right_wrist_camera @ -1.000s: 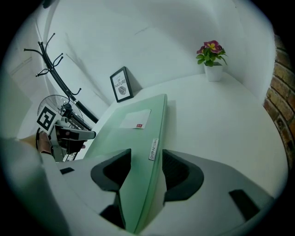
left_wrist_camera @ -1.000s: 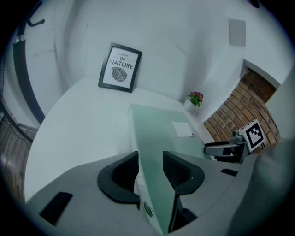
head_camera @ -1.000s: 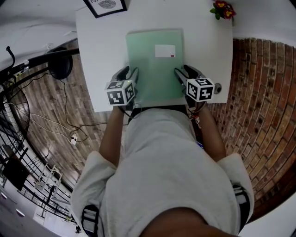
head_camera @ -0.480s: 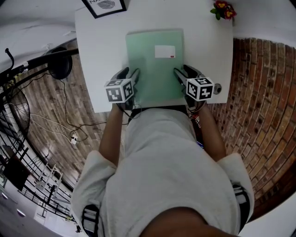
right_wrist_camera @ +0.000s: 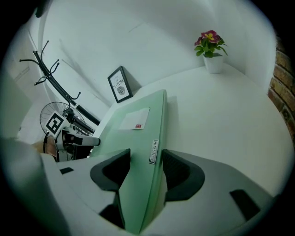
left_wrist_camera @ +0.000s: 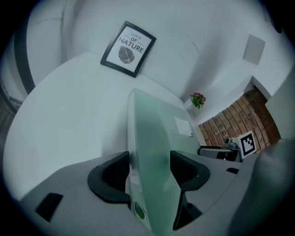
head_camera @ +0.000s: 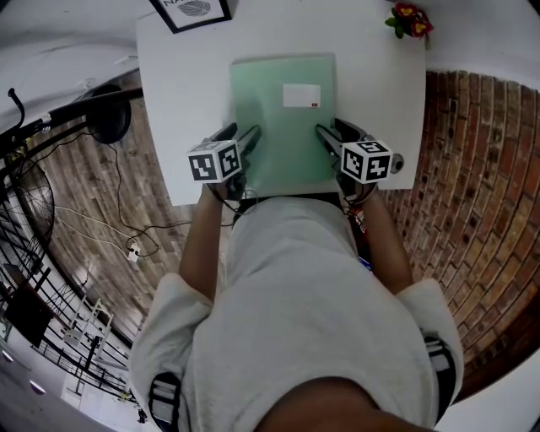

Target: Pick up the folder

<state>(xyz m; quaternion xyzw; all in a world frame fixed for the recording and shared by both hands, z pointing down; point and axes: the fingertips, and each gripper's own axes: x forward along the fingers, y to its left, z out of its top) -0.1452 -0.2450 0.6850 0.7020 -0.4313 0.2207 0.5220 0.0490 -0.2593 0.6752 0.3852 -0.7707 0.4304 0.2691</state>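
Green plastic folder (head_camera: pixel 283 118) lies flat on the worktop (head_camera: pixel 186 101), upper centre; probably light, stiff and slick. Left hand-held gripper (head_camera: pixel 242 135), whose jaws have just been opening, and right hand-held gripper (head_camera: pixel 335 131), jaws apart, straddle its 2 lower side edges, which look like sound holds.

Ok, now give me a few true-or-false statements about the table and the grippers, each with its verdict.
1. The green folder lies flat on the white table. True.
2. The framed picture stands at the table's far right corner. False: it stands at the far left; the potted flowers hold the far right.
3. The folder's left edge stands between the jaws of the left gripper. True; those jaws have just been opening.
4. The right gripper hangs well clear of the folder. False: the folder's right edge stands between its jaws.
5. The folder's top bears a white label. True.
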